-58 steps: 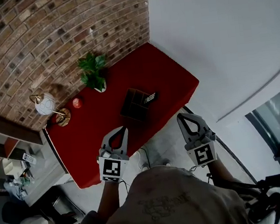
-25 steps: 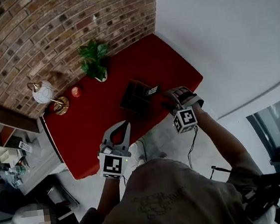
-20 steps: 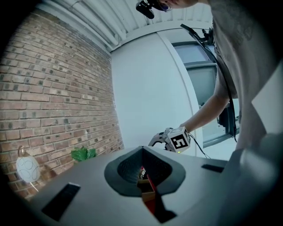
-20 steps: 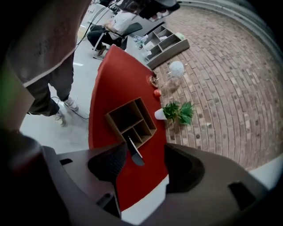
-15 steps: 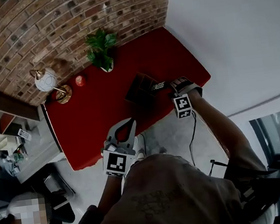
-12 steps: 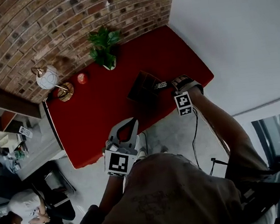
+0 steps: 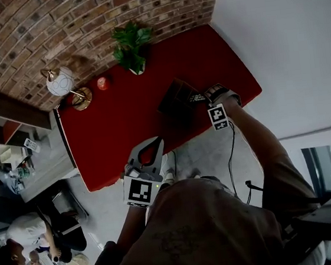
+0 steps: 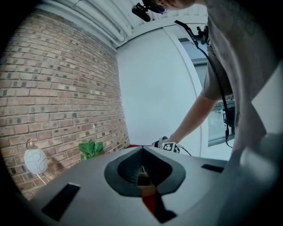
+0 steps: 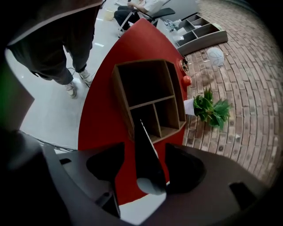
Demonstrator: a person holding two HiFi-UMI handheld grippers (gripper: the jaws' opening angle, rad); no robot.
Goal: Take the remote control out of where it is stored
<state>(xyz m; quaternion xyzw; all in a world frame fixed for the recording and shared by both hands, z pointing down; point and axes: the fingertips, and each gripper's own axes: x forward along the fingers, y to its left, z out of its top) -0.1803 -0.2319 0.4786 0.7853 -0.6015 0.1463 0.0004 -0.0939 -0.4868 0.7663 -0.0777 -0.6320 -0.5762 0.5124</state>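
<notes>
Straddling remote control (image 9: pixel 147 170) with right gripper (image 9: pixel 142 152) fingers wide, just opened, not pinching. Long axis 6-to-12 o'clock, far tip toward wooden organizer's (image 9: pixel 118 92) 7 o'clock compartment on red surface (image 9: pixel 99 119). Left gripper (image 7: pixel 153 145) fingers closed, empty.

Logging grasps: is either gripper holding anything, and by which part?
Nothing is held. The right gripper has just been opening; its jaws stand apart round the near end of the remote control, not pressing it. The left gripper is shut, empty.
</notes>
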